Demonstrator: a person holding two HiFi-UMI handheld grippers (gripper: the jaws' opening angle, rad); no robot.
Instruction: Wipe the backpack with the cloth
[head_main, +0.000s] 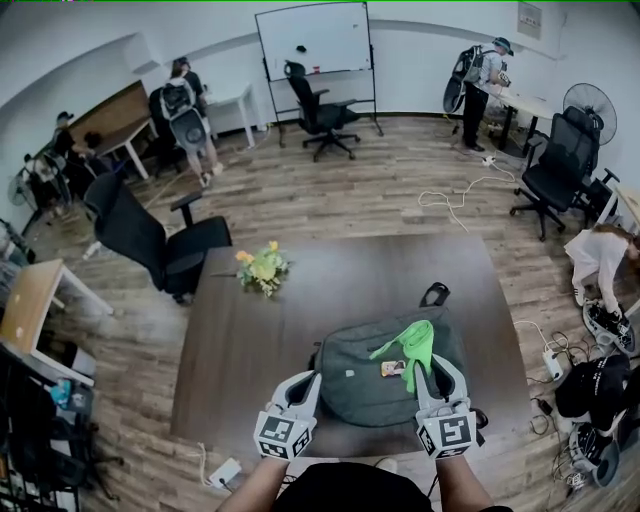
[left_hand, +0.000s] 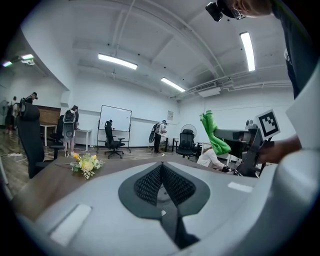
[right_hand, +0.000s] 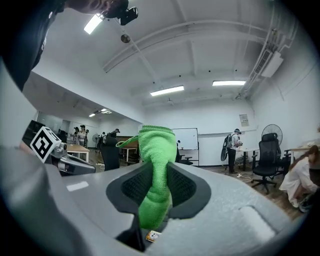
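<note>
**Cloth pinched and held over the backpack; wiping not yet begun**

Nearest the person, the left hand-held gripper is seen with its jaws closed together on nothing, its tips at the near left edge of the backpack; whether it touches the fabric cannot be told. The right hand-held gripper is clamped on the green cloth, which is pinched across a fold between the jaws and stands up bunched beyond them in the right gripper view.

The cloth is judged light, soft and limp. A grip so close to its middle leaves little of it free for wiping, so the loose end should be let down flat onto the bag. The backpack, dark grey, lies flat near the front edge of the worktop. It is judged soft-sided and yielding, likely to slide or pucker under a wiping stroke. It would best be steadied at its left edge by the empty gripper while the cloth is drawn across the broad upper panel.

Farther back on the worktop, a bunch of flowers lies well apart from the bag.
</note>
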